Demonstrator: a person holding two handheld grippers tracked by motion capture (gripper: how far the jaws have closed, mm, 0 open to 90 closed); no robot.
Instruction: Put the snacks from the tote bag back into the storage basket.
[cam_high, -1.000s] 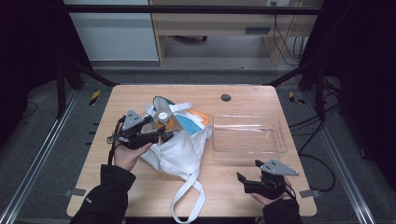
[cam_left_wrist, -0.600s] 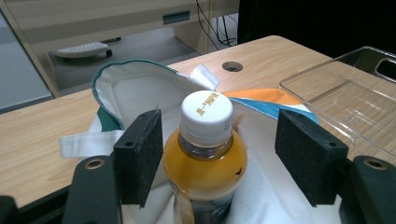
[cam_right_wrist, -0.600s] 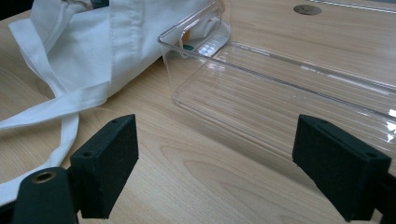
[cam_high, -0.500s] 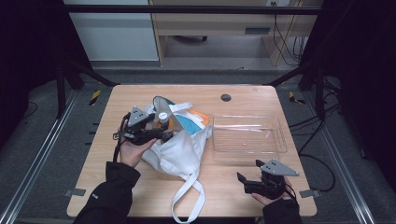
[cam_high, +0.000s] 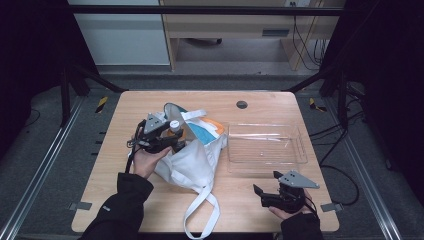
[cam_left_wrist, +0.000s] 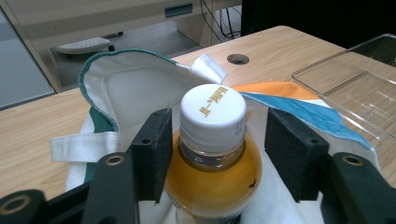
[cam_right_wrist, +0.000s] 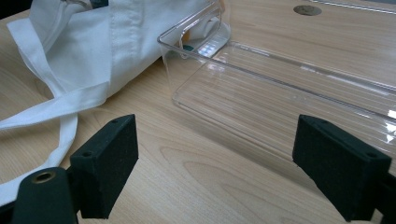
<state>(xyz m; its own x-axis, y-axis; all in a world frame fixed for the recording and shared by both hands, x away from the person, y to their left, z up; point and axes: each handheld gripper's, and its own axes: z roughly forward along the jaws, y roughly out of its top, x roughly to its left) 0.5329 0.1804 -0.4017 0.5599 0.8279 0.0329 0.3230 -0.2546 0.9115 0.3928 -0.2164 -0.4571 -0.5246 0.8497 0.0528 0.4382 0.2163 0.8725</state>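
Lifted bottle (cam_left_wrist: 212, 154) in left claw (cam_left_wrist: 219, 154), bag (cam_high: 192, 162) beneath.

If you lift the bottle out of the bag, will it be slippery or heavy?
Probably heavy for its size: the bottle looks nearly full of amber drink. Its rounded, smooth shoulder could slip, so the left tool may grip better at the neck. The white bag looks floppy and might drag along.
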